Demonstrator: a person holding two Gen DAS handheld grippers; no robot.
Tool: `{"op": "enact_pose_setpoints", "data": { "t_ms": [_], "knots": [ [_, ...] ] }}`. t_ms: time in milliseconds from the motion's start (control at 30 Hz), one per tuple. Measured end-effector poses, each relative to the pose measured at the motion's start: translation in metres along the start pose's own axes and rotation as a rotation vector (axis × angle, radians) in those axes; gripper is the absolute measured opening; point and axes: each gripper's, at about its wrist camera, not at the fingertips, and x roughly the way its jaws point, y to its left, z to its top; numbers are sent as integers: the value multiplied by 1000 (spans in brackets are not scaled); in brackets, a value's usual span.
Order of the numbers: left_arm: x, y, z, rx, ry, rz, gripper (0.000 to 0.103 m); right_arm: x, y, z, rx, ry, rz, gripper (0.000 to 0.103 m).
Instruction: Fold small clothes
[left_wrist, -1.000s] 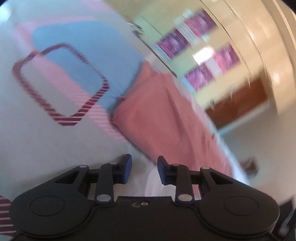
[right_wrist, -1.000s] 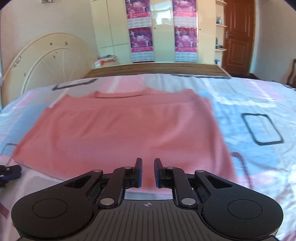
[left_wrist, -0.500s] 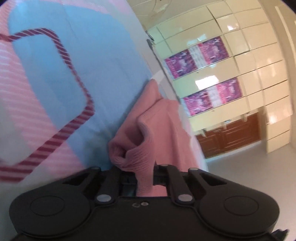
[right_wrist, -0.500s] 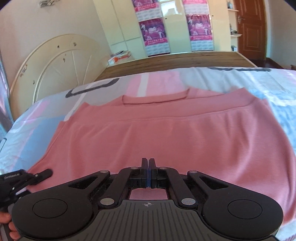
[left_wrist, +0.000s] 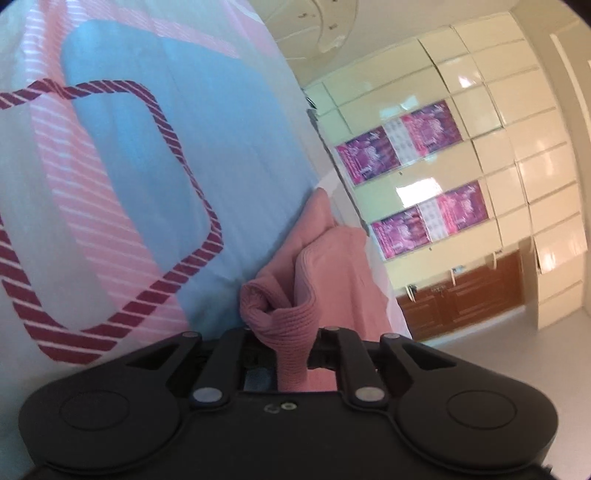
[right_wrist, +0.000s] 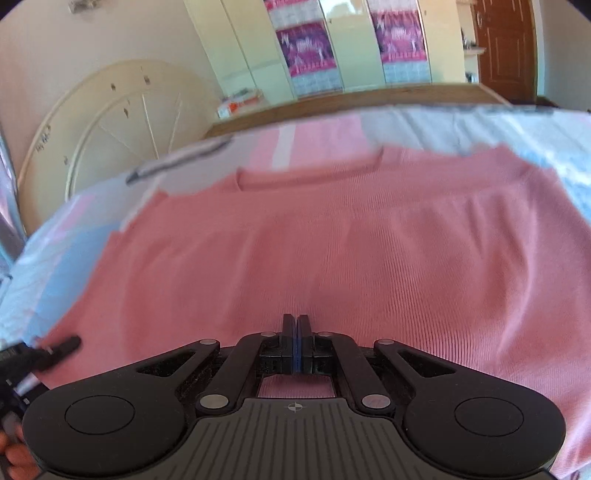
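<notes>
Two hand-held grippers are pinching the near hem of one pink knit top, which is lying spread on the bed.

Left wrist view: the left hand-held gripper (left_wrist: 286, 345) is clamping a bunched corner of the pink knit top (left_wrist: 295, 295); the fabric is rolling up between the fingers and hiding their tips. Beside it the patterned bedsheet (left_wrist: 155, 177) is showing blue and pink blocks with a maroon striped outline. The wardrobe (left_wrist: 461, 177) with purple posters is filling the far side, with the whole view tilted.

Right wrist view: the right hand-held gripper (right_wrist: 297, 332) is closing pad to pad on the hem, with pink cloth showing just behind the fingers. The top (right_wrist: 351, 240) is lying flat, neckline at the far end, towards the wooden footboard (right_wrist: 351, 99). The left tool is peeking in at the lower left edge.

Judgement on the step: a hem-to-neckline fold looks to be starting. Both corners should be lifting together and level, travelling straight towards the neckline, keeping the hem taut between the grips. The left bunch is looking thick, so it may be dragging a crease into the fold.
</notes>
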Motion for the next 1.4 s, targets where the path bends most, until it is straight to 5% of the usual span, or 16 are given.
{"op": "enact_pose_setpoints", "data": {
  "t_ms": [167,333,400,667,767,833,867,900,1067,1233,1400],
  "knots": [
    [-3,-30,6,75,-16,-21,7,3,2,-1,-60,-23,2,0],
    [2,-114,-15,266,16,-92,7,-6,-23,4,35,-17,98,0],
    [11,-154,-34,348,52,-120,7,-29,-44,7,105,-85,117,0],
    [71,-277,-186,627,269,-200,7,-130,-178,19,329,-267,76,0],
    [103,-290,-260,721,473,-114,30,-150,-217,18,379,-257,86,2],
    [96,-294,-281,752,512,-131,35,-160,-233,18,404,-259,86,34],
    [87,-294,-279,756,490,-162,38,-165,-238,16,411,-270,104,55],
    [77,-292,-272,759,461,-162,41,-169,-240,16,412,-280,120,56],
    [49,-262,-204,779,260,-29,46,-159,-231,23,329,-206,256,53],
    [74,-231,-158,732,251,127,45,-121,-208,21,270,-97,235,49],
    [72,-200,-153,692,271,131,47,-90,-203,18,222,4,175,48]
  ]
}}
